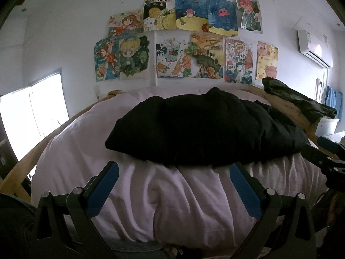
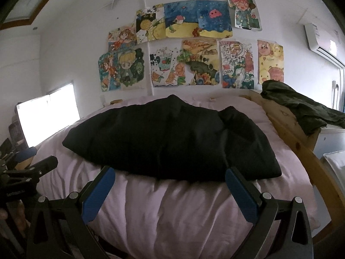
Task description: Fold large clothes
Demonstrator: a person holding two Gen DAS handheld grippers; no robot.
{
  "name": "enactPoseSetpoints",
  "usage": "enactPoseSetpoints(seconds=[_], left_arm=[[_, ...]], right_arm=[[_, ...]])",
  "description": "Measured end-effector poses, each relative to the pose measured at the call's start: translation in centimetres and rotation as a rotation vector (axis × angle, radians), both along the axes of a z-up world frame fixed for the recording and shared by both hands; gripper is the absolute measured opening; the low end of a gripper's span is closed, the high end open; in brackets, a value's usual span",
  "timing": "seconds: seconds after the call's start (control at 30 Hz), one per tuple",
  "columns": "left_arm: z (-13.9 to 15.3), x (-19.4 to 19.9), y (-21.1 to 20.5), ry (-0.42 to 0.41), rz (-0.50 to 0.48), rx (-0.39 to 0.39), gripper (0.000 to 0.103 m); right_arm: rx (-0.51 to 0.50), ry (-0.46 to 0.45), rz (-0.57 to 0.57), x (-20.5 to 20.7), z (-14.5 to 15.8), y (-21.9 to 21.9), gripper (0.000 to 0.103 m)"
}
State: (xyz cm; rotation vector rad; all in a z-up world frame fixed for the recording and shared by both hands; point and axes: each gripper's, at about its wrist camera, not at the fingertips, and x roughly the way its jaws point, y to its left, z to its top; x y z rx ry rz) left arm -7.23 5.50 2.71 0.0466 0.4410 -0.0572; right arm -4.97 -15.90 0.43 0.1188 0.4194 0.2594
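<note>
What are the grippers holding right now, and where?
Nothing. Left gripper and right gripper are both open, short of the black garment on the bed.

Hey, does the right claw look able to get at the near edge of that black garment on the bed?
Probably yes. The right claw is open, and the black garment lies just beyond its tips on the pink quilt with nothing between them.

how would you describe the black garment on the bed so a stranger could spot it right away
Find the wooden-framed bed under the wall of colourful children's drawings, covered by a pale pink duvet. In the middle of that duvet lies the black garment, a wide, plain dark mound. Unlike the dark green cloth draped over the bed rail at right, it rests flat on the bedding.
</note>
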Motion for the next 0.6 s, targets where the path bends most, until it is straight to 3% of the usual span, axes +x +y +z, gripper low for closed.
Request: enactPoseSetpoints(seconds=[0.6], left_arm=[[-0.05, 0.02, 0.03, 0.000, 0.000, 0.002, 0.101]], right_arm=[[0.002, 0.000, 0.000, 0.04, -0.49, -0.01, 0.103]])
